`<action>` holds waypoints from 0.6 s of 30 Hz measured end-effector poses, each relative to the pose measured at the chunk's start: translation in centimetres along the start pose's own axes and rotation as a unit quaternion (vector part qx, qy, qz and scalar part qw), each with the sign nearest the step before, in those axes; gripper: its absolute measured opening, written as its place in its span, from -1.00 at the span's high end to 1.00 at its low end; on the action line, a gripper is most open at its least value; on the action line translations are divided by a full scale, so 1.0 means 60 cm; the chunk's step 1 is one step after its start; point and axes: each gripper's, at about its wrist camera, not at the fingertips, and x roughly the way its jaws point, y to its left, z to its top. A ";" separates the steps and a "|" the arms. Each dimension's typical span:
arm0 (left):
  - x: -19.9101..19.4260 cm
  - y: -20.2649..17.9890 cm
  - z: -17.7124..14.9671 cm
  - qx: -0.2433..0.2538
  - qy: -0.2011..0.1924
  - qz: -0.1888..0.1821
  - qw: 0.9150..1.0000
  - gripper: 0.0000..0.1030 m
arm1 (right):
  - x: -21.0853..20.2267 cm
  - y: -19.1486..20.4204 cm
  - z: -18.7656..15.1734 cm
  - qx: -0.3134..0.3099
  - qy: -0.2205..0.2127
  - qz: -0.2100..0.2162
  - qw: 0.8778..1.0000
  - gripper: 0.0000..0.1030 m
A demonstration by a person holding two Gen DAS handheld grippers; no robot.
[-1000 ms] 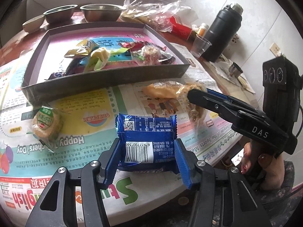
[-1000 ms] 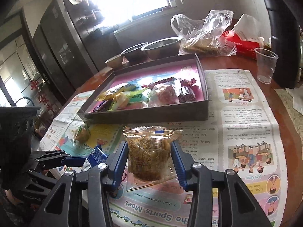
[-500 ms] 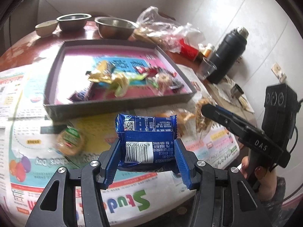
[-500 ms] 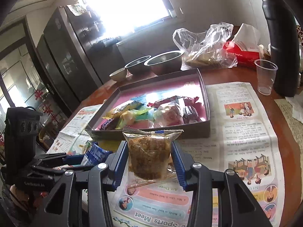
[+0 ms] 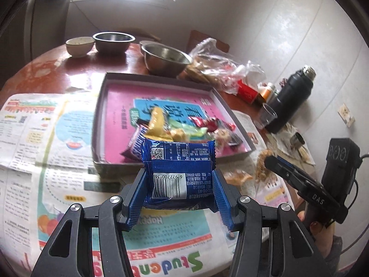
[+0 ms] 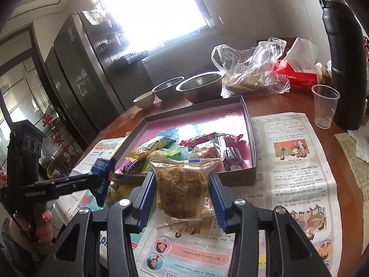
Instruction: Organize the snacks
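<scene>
My left gripper (image 5: pixel 178 184) is shut on a blue snack packet (image 5: pixel 178 173), barcode side up, held above the newspaper just short of the grey box lid (image 5: pixel 110 166) with a pink lining. Several wrapped snacks (image 5: pixel 180 127) lie in that lid. My right gripper (image 6: pixel 182 189) is shut on a clear packet of brown shredded snack (image 6: pixel 182 189), also in front of the box lid (image 6: pixel 251 138). In the right wrist view the left gripper (image 6: pixel 101 182) shows at the left with the blue packet (image 6: pixel 102 175). The right gripper's finger (image 5: pixel 297 180) appears at the right of the left wrist view.
Newspaper (image 5: pixel 46 143) covers the round wooden table. Behind the lid stand two steel bowls (image 5: pixel 165 57), a small white bowl (image 5: pixel 79 45), a plastic bag of food (image 5: pixel 219 67), a red tissue pack (image 6: pixel 297 73), a clear cup (image 6: pixel 325 106) and a black flask (image 6: pixel 346 69). Another snack (image 5: pixel 237 176) lies on the paper.
My left gripper has risen and swung with the blue packet, so the box lid now lies straight ahead and lower in view. My right gripper has lifted its clear packet slightly.
</scene>
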 end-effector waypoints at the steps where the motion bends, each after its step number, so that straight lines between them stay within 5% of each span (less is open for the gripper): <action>1: 0.000 0.005 0.005 -0.003 -0.003 0.004 1.000 -0.11 | 0.001 0.000 0.001 0.000 -0.001 0.000 1.000 0.10; 18: 0.068 0.023 0.048 -0.018 0.000 0.019 1.000 -0.11 | 0.037 -0.011 0.028 0.002 -0.001 0.001 1.000 0.10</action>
